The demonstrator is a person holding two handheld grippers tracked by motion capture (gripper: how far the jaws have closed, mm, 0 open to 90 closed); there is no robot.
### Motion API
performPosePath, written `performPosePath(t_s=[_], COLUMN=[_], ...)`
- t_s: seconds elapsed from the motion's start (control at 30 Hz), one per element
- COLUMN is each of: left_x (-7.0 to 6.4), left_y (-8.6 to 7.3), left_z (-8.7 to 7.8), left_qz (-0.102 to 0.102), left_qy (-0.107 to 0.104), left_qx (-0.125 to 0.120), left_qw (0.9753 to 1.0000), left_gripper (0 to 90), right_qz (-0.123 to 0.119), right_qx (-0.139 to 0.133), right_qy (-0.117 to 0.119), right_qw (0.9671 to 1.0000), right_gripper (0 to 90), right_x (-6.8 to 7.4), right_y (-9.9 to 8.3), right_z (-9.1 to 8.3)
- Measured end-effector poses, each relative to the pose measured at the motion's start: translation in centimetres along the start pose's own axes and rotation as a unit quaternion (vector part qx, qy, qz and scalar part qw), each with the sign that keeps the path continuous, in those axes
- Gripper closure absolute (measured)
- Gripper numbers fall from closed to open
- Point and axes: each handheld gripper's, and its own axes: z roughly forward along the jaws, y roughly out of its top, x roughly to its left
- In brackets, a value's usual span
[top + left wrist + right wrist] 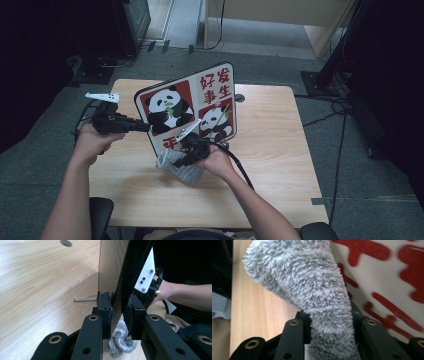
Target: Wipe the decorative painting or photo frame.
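I am holding the board [186, 107] upright with my left gripper [142, 128], jaws pinching its left edge, so the printed panda face is turned toward me and standing clear of the table [280, 145]; held this way it is giving my other tool a firm surface to rub against. In the left gripper view the board [126, 272] is running edge-on straight up between my two pads [105, 305], one pad on the plain back, one on the printed front, and a wire stand leg [85, 299] is sticking out behind the back face, just beyond the far pad, resting on the table. My right gripper [189, 150] is working at the board's lower edge, jaws clamping a grey cloth [176, 164]. In the right gripper view the cloth [312, 290] is rising out from between my jaws as a thick fluffy roll, its top flopping ahead and slightly left, with the red print of the board [392, 277] lying just right of it and very close; I cannot tell whether the pile is actually touching the print. I am judging this as wiping the front face, with the bottom strip in hand. The loose tail of the cloth is hanging below my right jaws, toward the table.
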Motion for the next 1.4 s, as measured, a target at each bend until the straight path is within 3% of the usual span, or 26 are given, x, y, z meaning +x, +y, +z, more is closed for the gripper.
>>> performPosePath(t_s=[0.23, 0.43, 0.73, 1.03, 1.4], left_x=[0.1, 0.1, 0.1, 0.0, 0.0], left_y=[0.0, 0.0, 0.0, 0.0, 0.0], left_z=[0.0, 0.0, 0.0, 0.0, 0.1], left_qz=[-0.006, -0.008, -0.005, -0.003, -0.006], left_qy=[0.002, 0.001, 0.002, 0.004, 0.003], left_qx=[-0.002, -0.003, -0.004, -0.005, -0.007], left_qw=[1.0, 1.0, 1.0, 1.0, 1.0], left_gripper=[76.2, 75.9, 75.6, 75.1, 75.3], right_qz=[0.002, -0.013, -0.034, -0.044, -0.035], right_qx=[0.003, -0.01, -0.027, -0.048, -0.061], right_qy=[0.0, 0.015, 0.014, 0.003, -0.011], right_qw=[1.0, 0.9998, 0.999, 0.9979, 0.9974], right_gripper=[68.3, 68.7, 68.9, 68.8, 68.8], right_x=[-0.3, 0.1, 0.7, 1.3, 2.2], right_y=[-0.2, 0.0, 1.3, 3.7, 7.3], right_z=[-1.1, -2.5, -5.6, -9.4, -13.3])
